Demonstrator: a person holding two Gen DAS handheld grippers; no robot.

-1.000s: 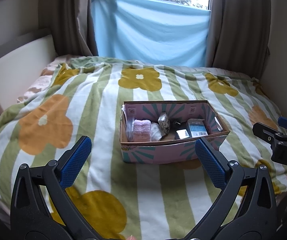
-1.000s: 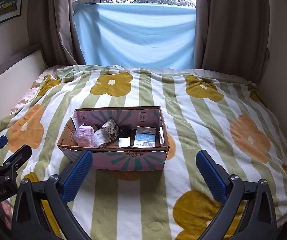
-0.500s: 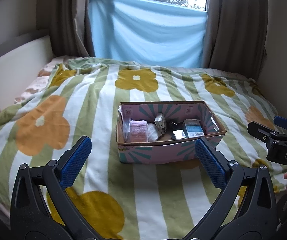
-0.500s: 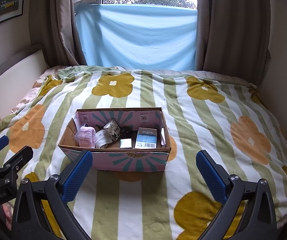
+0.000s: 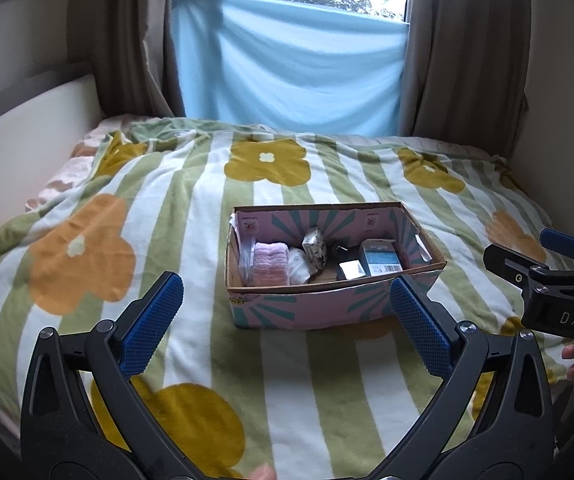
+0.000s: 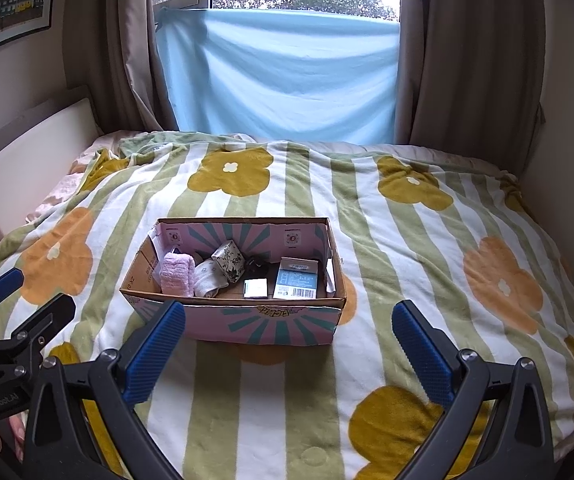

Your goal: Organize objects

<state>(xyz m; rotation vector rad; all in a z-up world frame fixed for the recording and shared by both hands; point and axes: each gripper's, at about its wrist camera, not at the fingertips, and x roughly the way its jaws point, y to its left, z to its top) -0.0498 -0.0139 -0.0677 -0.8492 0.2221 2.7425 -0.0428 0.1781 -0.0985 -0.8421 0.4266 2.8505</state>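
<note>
A pink and teal cardboard box (image 5: 319, 312) (image 6: 263, 322) stands open on the bed. Inside lie a pink cloth (image 5: 272, 263) (image 6: 176, 273), a white roll (image 6: 207, 282), a small floral box (image 5: 315, 245) (image 6: 229, 260), a small silver packet (image 6: 256, 289) and a blue carton (image 5: 381, 261) (image 6: 297, 278). My left gripper (image 5: 287, 320) is open and empty, in front of the box. My right gripper (image 6: 289, 342) is open and empty, also in front of the box. Each gripper shows at the edge of the other's view.
The bed carries a green and white striped blanket with yellow and orange flowers (image 6: 407, 240). A cream headboard (image 5: 27, 148) runs along the left. A blue cloth (image 6: 279, 80) hangs over the window between brown curtains. A wall stands close on the right.
Both grippers have drifted slightly, so the box sits a little further left in the left wrist view. Both stay open and empty. The box's contents have not moved.
</note>
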